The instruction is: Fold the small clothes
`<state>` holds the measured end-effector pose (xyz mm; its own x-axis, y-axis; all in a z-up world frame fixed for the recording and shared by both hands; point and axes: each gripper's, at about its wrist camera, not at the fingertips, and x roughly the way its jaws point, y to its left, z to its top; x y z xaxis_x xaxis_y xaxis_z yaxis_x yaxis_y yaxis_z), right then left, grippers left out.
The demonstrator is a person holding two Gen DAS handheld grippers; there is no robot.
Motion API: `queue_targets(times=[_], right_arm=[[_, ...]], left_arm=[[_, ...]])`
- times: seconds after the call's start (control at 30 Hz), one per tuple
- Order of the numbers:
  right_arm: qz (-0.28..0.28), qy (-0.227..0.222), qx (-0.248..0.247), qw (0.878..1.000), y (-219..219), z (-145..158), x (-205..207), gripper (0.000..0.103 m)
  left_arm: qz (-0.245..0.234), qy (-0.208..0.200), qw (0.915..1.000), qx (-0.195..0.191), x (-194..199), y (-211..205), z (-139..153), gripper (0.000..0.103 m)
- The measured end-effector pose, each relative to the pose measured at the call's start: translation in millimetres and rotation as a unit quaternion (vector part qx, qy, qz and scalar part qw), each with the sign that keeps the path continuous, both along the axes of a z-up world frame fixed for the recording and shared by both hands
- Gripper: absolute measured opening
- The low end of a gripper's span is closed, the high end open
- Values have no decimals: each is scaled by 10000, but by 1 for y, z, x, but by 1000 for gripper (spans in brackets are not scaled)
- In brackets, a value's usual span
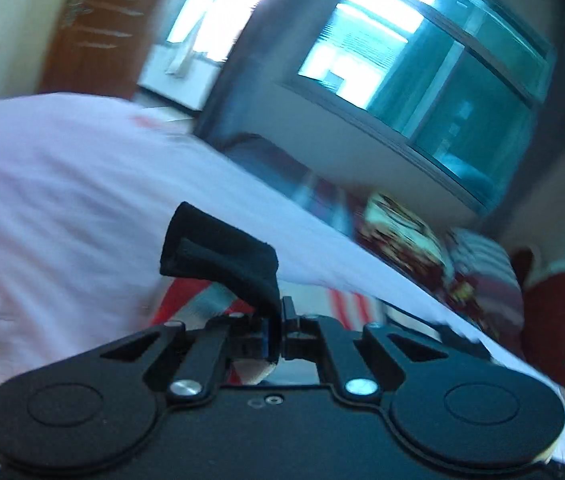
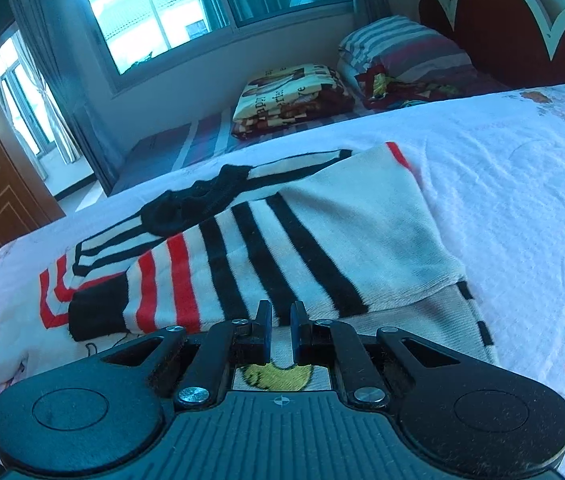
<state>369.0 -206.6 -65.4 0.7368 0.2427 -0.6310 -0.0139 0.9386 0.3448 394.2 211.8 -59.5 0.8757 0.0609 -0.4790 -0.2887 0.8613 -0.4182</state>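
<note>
While clamped tight on a black cuff [image 1: 222, 252], left gripper [image 1: 280, 326] up in the air, tilted, view smeared with motion. Jaws pressed together, dark knit folded between them and sticking up ahead and to the left of the tips. Just behind the fingers, a sliver of red-and-white stripes [image 1: 346, 304] peeking through. Beyond and to the left, pale pink-white bedsheet [image 1: 42, 200] filling half the frame, its edge running diagonally off to the right. Farther ahead, window [image 1: 434, 68] bright and slanted, wooden door [image 1: 94, 32] up left, folded blanket [image 1: 398, 224] and red headboard [image 1: 554, 320] off to the right, all blurred.

Over on the right gripper [image 2: 281, 312]: low over the striped sweater [image 2: 282, 240], jaws slightly parted with a narrow gap, nothing between them. Straight ahead of the tips, a sleeve folded across the body, black bands nearest, red bands to the left, plain cream cloth to the right. Right under the fingers, a yellow patch [image 2: 278, 374] on cream fabric. Ahead and left, dark collar [image 2: 190, 204] lying on the garment. Sweater spread flat on the white floral sheet [image 2: 522, 184], which stretches away to the right. Far ahead, printed folded blanket [image 2: 294, 96], striped pillow [image 2: 402, 52] beside it, headboard [image 2: 494, 28] beyond right, window [image 2: 154, 8] upper left.
</note>
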Motion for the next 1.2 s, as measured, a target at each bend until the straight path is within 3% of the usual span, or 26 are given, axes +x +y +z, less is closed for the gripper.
queue_targets(times=[0.13, 0.23, 0.47, 0.63, 0.67, 0.7, 0.73, 0.77, 0.8, 0.87, 0.9, 0.97, 1.0, 1.07, 1.2], right_arm=[[-38, -86, 121, 9999, -18, 7, -1, 8], [-16, -146, 181, 9997, -32, 11, -3, 8], [-193, -137, 350, 9991, -74, 10, -5, 8], [-260, -32, 524, 9983, -98, 6, -5, 8], [-251, -24, 556, 9981, -101, 6, -4, 8], [-224, -22, 595, 9980, -103, 6, -4, 8], [-184, -19, 666, 9976, -104, 6, -3, 8], [-157, -5, 736, 9972, -104, 6, -1, 9], [-126, 12, 790, 9968, -103, 7, 1, 14], [-81, -92, 850, 9963, -97, 9, 6, 88], [-78, -261, 878, 9958, -92, 11, 6, 90], [165, -350, 1004, 9942, -81, 13, 13, 88], [273, -340, 1071, 9933, -74, 12, 17, 82], [484, -218, 1134, 9921, -60, 6, 29, 57], [534, 84, 1106, 9924, -36, -14, 53, 52]], left_arm=[[-708, -166, 9971, 207, 31, -87, 13, 4], [-1300, -22, 9901, 525, 55, -148, 12, 4], [-2365, 533, 9540, 1762, 90, -242, -19, 4], [-2743, 833, 9405, 1825, 88, -287, -41, 5], [-2886, 928, 9355, 1813, 87, -300, -46, 11], [-3006, 969, 9315, 1808, 86, -306, -49, 30], [-3105, 884, 9285, 1834, 83, -314, -50, 43], [-3275, 742, 9255, 1749, 80, -318, -49, 73], [-3440, 583, 9233, 1604, 74, -319, -47, 83], [-3445, 350, 9249, 1568, 59, -312, -42, 72], [-3331, 336, 9288, 1587, 50, -301, -39, 68], [-2840, 336, 9454, 1566, 35, -268, -38, 62], [-2602, 337, 9523, 1556, 27, -247, -37, 59], [-2062, 364, 9640, 1636, 17, -206, -35, 55], [-1567, 542, 9729, 1610, 21, -148, -31, 50]])
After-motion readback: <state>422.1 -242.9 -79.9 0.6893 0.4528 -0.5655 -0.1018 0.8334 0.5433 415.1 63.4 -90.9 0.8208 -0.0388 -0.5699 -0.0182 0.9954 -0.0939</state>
